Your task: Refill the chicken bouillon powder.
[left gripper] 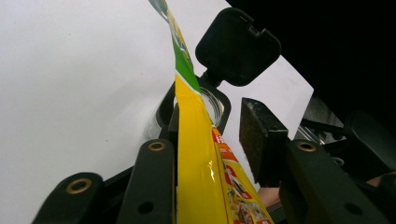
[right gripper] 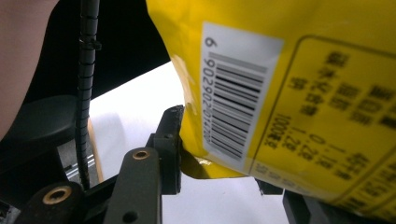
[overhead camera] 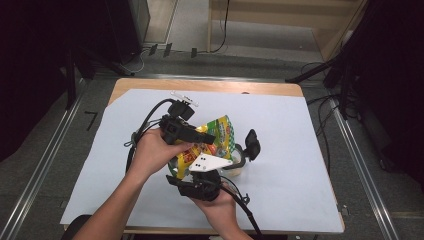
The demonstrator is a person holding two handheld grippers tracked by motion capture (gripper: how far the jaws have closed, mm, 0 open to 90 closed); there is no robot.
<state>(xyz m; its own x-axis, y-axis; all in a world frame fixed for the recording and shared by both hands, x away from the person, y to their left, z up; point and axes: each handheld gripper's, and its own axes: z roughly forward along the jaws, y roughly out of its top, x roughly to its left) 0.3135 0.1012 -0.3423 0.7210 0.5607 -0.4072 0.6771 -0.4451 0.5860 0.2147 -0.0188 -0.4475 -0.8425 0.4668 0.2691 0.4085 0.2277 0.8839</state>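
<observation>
Right now I have the yellow snack bag point(overhead camera: 216, 134) held up over the white sheet point(overhead camera: 300, 150), just beside the clear jar point(overhead camera: 239, 162) with its black flip lid point(overhead camera: 251, 142) open. My left gripper point(left gripper: 210, 140) stands partly open: the bag lies against one jaw, the other is clear of it. My right gripper point(right gripper: 224, 172) sits under the bag's barcode corner, whose bulk hides the far jaw, so I cannot tell whether it pinches.

Yellow snack bag point(overhead camera: 216, 135) between both grippers
</observation>
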